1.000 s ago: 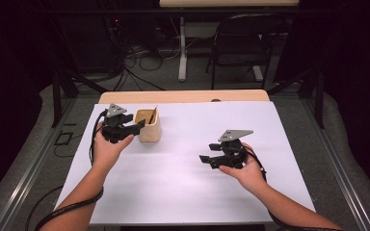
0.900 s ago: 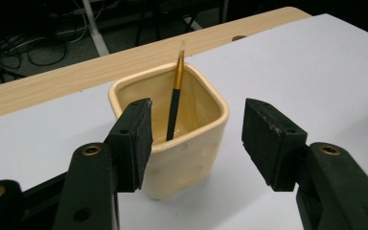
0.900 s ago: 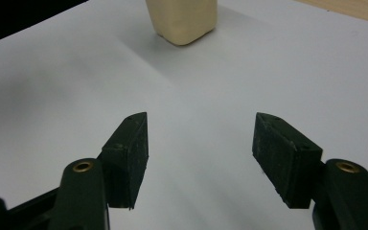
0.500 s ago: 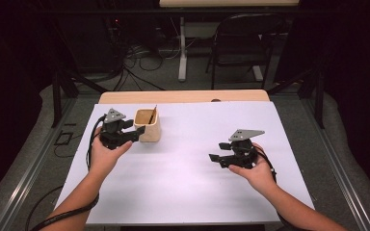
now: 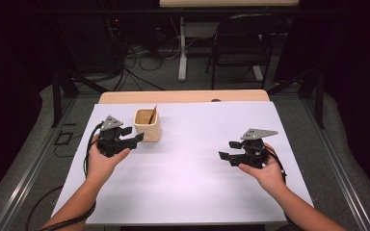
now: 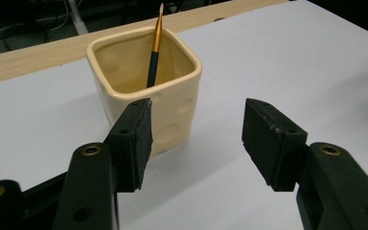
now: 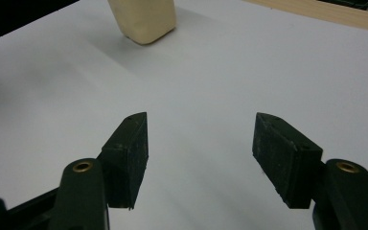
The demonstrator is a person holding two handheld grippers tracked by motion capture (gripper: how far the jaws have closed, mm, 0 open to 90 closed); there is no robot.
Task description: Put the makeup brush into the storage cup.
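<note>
The left gripper [image 5: 136, 139] stands wide open and holds nothing, its tips just beside the cream cup [image 5: 148, 124] on the counter [image 5: 188, 192], not touching it. 1 paintbrush [image 6: 154, 48] leans inside that cup. Well apart to the right, the right gripper [image 5: 225, 156] hangs open and empty over bare counter.

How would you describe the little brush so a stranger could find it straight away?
Start at the white table, then find the cream square cup near its far left. The brush leans inside it: a thin stick, gold above, dark below, the cup's sole content.
</note>
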